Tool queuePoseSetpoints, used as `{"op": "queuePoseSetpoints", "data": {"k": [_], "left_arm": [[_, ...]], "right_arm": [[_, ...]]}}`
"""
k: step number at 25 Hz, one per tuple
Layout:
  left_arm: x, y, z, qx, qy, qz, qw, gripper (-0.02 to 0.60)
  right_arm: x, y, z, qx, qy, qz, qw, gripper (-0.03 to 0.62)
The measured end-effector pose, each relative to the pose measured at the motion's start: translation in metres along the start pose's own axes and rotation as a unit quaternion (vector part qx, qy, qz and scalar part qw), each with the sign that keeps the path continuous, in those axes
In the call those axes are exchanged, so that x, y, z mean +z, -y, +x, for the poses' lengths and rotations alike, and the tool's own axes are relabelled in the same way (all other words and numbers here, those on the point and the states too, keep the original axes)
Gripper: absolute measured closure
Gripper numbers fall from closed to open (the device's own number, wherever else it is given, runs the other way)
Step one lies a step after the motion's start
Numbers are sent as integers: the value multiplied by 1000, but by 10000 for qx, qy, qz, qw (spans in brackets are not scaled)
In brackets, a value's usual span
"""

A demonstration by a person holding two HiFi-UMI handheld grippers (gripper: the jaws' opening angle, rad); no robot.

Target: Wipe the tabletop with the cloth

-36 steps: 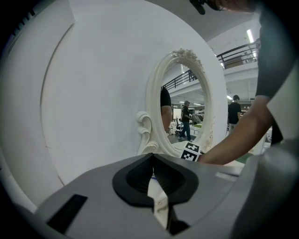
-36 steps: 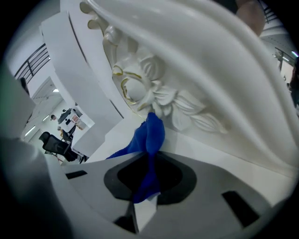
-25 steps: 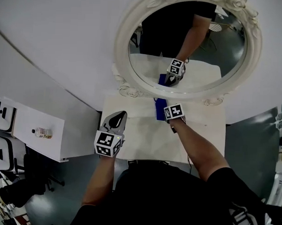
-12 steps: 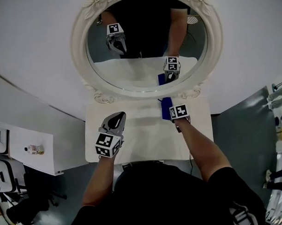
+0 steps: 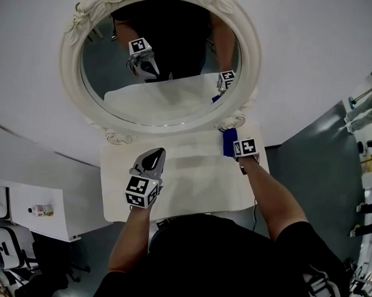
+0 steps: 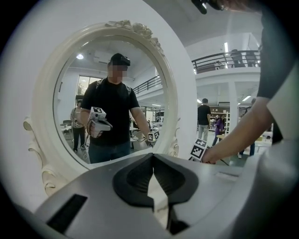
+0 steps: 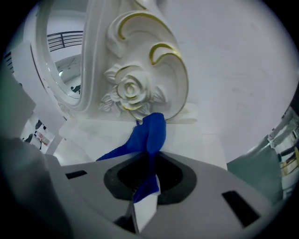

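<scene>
Rightward goes my right gripper [image 5: 238,146] since a second ago, dragging the blue cloth [image 5: 229,140] along the back edge of the white rectangular tabletop [image 5: 191,181], and now it's nearly at the right rear corner. From the head view, the cloth lies on the table just below the foot of the oval mirror with its ornate cream frame [image 5: 232,122]. My left gripper [image 5: 154,153] hangs over the left half of the table, well apart from the cloth and doing nothing.

Over to the left gripper view: the left gripper [image 6: 153,161] has its jaws together, tips meeting, nothing between them. Ahead stands the mirror frame [image 6: 44,116].

Now the right gripper view: the right gripper [image 7: 148,184] is clamped on the cloth [image 7: 149,133], a strip of it pinched between the jaws. The rest trails forward onto the tabletop [image 7: 187,144], right up against the carved rose on the frame [image 7: 131,88].

I'd say I'm mid-wipe, working the rear strip. Most of the surface nearer me looks unwiped yet. Next, I reckon, I turn at this corner and sweep back leftward closer to me, keeping the cloth pressed flat and clear of the frame.
</scene>
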State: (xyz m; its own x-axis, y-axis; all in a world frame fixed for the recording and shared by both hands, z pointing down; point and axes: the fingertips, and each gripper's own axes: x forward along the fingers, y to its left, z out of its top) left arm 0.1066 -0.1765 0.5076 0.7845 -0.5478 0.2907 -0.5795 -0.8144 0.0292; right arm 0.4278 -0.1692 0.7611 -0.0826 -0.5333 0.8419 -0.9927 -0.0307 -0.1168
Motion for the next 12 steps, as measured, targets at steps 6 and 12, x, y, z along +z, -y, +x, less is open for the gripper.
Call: {"op": "queuePoseSetpoints", "data": {"k": [6, 12], "left_arm": [[4, 17, 20, -139, -42, 62, 9999, 568], [10, 25, 29, -164, -24, 98, 9998, 568]], "right_arm": [[-11, 49, -14, -216, 69, 329, 9992, 551], [-15, 73, -23, -322, 118, 433, 9985, 551]]}}
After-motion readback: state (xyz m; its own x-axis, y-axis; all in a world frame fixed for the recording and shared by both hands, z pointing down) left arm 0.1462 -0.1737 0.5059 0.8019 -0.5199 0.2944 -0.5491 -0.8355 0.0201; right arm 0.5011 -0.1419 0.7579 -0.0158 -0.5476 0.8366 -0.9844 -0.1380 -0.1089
